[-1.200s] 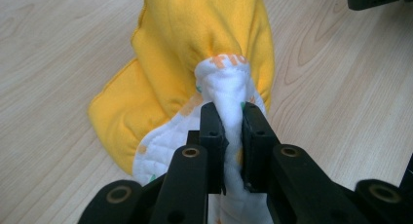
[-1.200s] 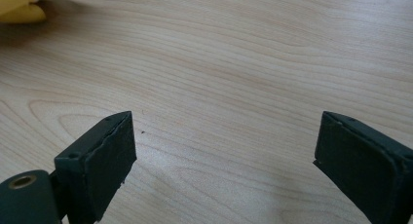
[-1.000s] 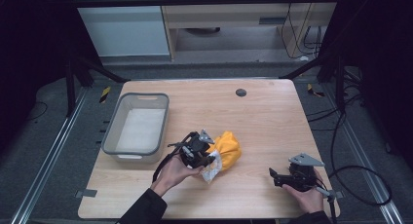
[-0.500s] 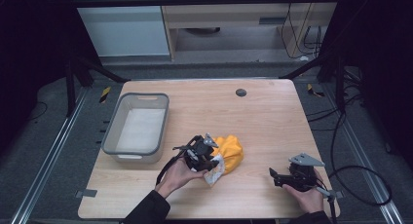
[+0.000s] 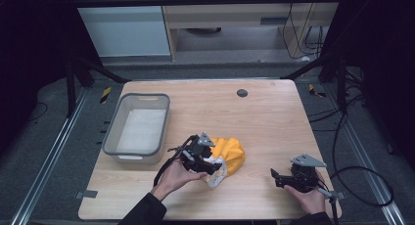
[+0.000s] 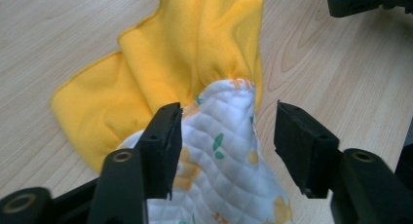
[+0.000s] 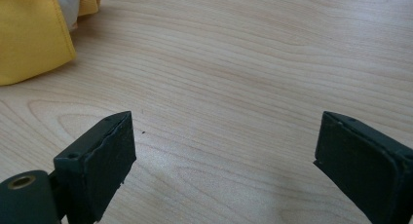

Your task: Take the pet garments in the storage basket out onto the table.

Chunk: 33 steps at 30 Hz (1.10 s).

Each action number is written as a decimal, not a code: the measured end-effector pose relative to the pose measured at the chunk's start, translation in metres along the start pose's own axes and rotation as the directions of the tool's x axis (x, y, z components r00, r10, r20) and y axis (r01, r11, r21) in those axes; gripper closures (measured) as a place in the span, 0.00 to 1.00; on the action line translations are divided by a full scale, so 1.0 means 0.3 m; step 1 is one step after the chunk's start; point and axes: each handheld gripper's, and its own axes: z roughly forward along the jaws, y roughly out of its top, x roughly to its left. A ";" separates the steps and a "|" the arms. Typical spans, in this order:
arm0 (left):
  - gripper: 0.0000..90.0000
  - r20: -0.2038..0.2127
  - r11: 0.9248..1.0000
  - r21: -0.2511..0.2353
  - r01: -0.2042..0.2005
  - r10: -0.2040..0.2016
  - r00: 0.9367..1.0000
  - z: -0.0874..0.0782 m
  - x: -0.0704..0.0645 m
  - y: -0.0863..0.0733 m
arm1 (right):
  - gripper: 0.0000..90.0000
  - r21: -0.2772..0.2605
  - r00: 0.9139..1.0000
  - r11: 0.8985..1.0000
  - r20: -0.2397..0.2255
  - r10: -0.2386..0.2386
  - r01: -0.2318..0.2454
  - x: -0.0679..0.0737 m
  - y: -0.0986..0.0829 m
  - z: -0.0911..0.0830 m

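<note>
My left gripper (image 6: 226,146) has its jaws parted around the white quilted end of a small yellow garment (image 6: 195,53), not yet pinching it. The garment (image 5: 229,154) lies crumpled near the middle of the table (image 5: 274,117), right of the grey bin (image 5: 115,137). It looks light, soft and floppy, so I judge the thick quilted hem the best hold. Its long axis runs away from that gripper, yellow end farthest. My right gripper (image 7: 224,151) rests wide open over bare wood.
</note>
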 end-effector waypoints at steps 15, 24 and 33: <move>0.27 -0.059 0.992 -0.124 0.026 -0.034 0.998 -0.103 0.017 -0.103 | 0.08 0.001 1.000 1.000 0.006 -0.004 0.004 -0.001 -0.002 0.001; 0.25 -0.098 0.985 -0.164 0.059 -0.076 0.992 -0.153 0.035 -0.202 | 0.08 0.004 1.000 1.000 0.008 -0.004 0.004 0.000 -0.003 0.002; 0.23 -0.130 0.975 -0.205 0.090 -0.118 0.984 -0.192 0.052 -0.305 | 0.07 0.010 1.000 1.000 0.004 0.008 -0.008 0.002 -0.004 0.000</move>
